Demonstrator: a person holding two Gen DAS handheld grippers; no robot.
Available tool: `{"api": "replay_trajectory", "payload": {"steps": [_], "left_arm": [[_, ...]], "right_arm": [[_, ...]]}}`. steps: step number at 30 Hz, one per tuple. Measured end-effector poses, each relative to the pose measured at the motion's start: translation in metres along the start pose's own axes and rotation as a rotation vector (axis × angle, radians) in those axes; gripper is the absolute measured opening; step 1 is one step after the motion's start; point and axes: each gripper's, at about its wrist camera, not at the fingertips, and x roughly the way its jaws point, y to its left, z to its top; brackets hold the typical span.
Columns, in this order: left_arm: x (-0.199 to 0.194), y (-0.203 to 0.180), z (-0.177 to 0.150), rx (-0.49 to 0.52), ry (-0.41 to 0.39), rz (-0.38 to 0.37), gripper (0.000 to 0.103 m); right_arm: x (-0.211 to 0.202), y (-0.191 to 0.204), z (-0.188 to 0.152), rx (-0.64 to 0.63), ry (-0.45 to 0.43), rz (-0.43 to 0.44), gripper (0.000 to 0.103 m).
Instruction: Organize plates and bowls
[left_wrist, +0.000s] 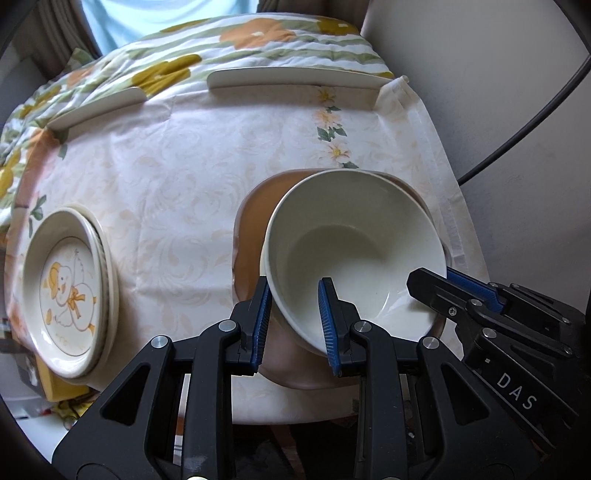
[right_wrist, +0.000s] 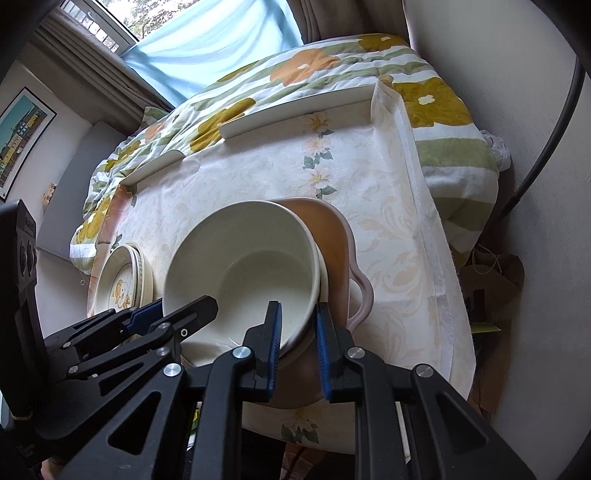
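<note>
Left wrist view showed, at 9 o'clock, a stack of duck-print plates (left_wrist: 70, 295) on the floral tablecloth (left_wrist: 177, 177). At center, the left gripper (left_wrist: 293, 321) pinched the near rim of a cream bowl (left_wrist: 354, 251), sitting with another bowl inside a brown handled dish (left_wrist: 255, 229). At 3 o'clock, the right gripper (left_wrist: 448, 284) clamped the bowls' opposite rim (right_wrist: 297, 326).

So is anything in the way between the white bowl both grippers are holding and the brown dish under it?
Nothing visible. The round white bowl sits tilted over the brown square dish, held at its rim by the left gripper and the right gripper. A second white rim shows just beneath it, likely another bowl already nested there.
</note>
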Motion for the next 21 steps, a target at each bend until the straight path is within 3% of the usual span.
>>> {"api": "replay_trajectory", "payload": {"steps": [13,21], "left_arm": [[0.0,0.004,-0.001,-0.001,-0.005,-0.004,0.023],[-0.022,0.015,-0.006,-0.007,-0.07,-0.027,0.023]], "right_arm": [[-0.001,0.001,-0.003,-0.007,0.002,-0.003,0.016],[-0.024,0.002,-0.003,-0.002,-0.069,0.006,0.016]]}}
